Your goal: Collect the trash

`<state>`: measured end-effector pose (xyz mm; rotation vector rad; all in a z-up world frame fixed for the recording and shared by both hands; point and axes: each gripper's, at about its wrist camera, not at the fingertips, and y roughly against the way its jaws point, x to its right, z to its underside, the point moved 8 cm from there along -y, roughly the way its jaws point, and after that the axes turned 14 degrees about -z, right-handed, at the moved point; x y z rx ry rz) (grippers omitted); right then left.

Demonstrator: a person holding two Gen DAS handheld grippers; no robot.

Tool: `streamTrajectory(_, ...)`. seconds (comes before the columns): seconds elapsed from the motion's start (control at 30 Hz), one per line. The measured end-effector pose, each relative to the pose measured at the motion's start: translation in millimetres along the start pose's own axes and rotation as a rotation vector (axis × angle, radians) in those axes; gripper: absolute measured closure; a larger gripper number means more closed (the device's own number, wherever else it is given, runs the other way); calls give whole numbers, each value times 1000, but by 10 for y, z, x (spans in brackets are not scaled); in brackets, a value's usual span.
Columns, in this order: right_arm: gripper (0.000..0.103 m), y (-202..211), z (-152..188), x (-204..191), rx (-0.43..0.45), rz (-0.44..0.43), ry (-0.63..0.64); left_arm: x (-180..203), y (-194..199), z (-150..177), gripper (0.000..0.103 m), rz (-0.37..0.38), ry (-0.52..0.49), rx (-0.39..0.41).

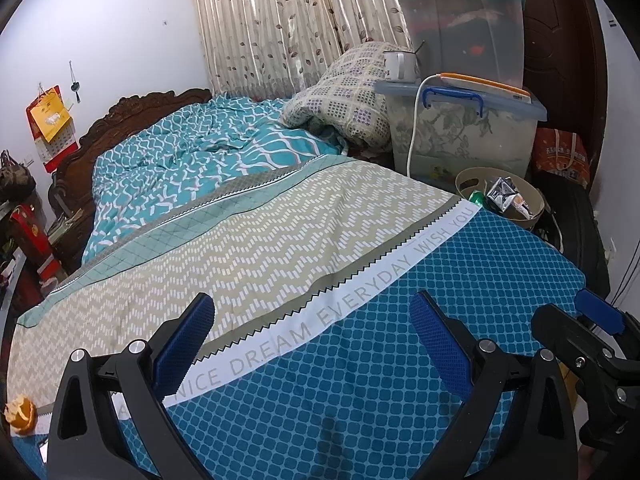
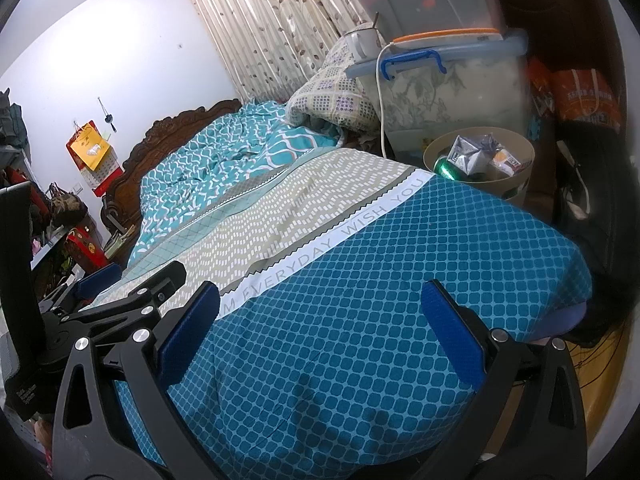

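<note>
Both grippers, left (image 1: 312,344) and right (image 2: 320,332), hover over the bed (image 1: 360,360), fingers wide, holding nothing.
Orange peel (image 1: 18,416) lies at the bed's left edge; trash bin (image 2: 478,160) stands beside the bed's far right, already holding litter.

Orange peel (image 1: 19,416) sits at the left wrist view's far left rim, partly cut off by the fisheye edge; it does not show in the right wrist view. Trash bin (image 2: 480,160) has its lower part hidden behind the bed (image 2: 360,280) corner, and the crumpled cartons and green item inside are too small and jumbled to identify. Top storage box (image 1: 460,20) is cropped by the upper edge, with blurry contents; print on the orange bag (image 1: 560,160) is unreadable.
</note>
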<state>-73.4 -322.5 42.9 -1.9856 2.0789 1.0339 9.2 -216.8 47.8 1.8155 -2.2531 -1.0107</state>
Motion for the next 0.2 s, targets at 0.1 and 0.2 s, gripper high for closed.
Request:
streamTrajectory(0.1,3,8,40,19,-1,-1,-8,-12,-8,-2,9,6,4,-5)
streamTrajectory(0.2,3,7,33,49,-2,-1,-15,-18,-16,2,9,8,6,-10)
